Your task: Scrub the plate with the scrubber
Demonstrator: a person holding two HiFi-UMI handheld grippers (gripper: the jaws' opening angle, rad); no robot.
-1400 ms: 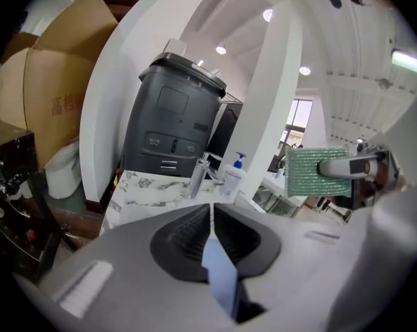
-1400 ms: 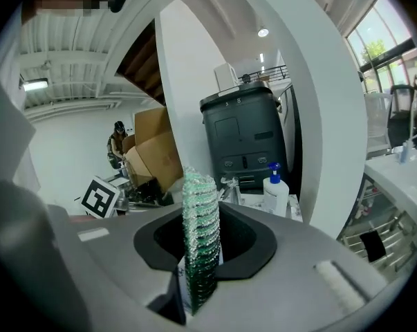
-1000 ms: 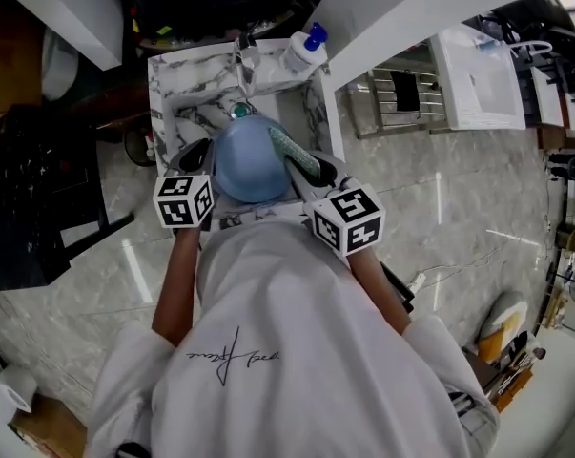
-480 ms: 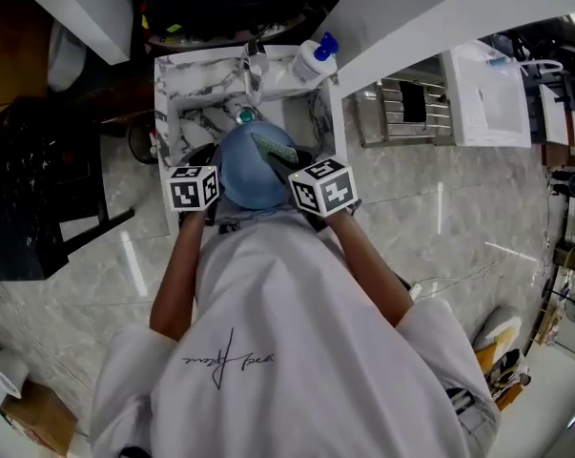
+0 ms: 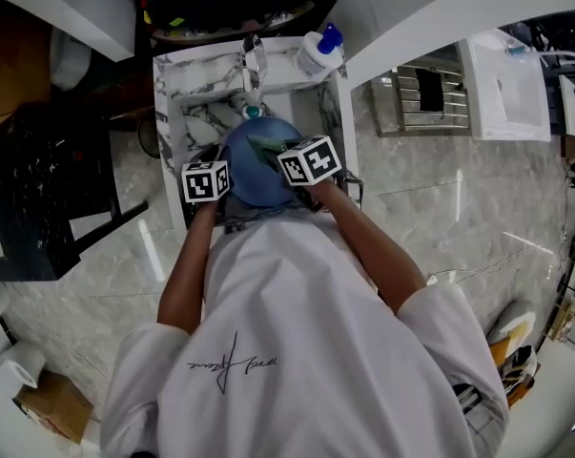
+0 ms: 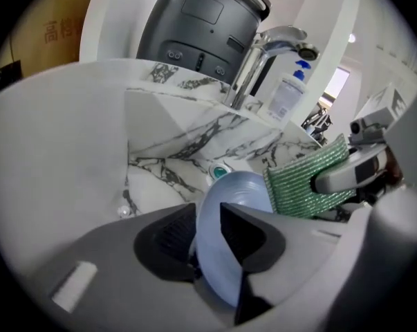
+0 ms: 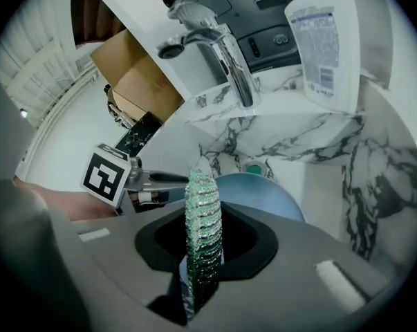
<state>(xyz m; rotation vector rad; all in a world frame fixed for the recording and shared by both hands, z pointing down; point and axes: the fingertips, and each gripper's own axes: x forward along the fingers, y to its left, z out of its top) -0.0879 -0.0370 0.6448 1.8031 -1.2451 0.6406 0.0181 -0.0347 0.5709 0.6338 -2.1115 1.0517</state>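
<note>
Left gripper [image 6: 209, 220] jaws have just been opening, pads on plate [image 6: 241, 189] rim, plate on edge over sink [image 6: 173, 144]. Right gripper [image 7: 205, 235] clamps scrubber [image 7: 202, 192], flat side just right of plate face.

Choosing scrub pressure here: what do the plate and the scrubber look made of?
Plate: pale blue, smooth with faint concentric ridges and a dull sheen; plastic or glazed ceramic, unclear. Scrubber: green ribbed mesh with glittery threads, probably synthetic fibre.
</note>
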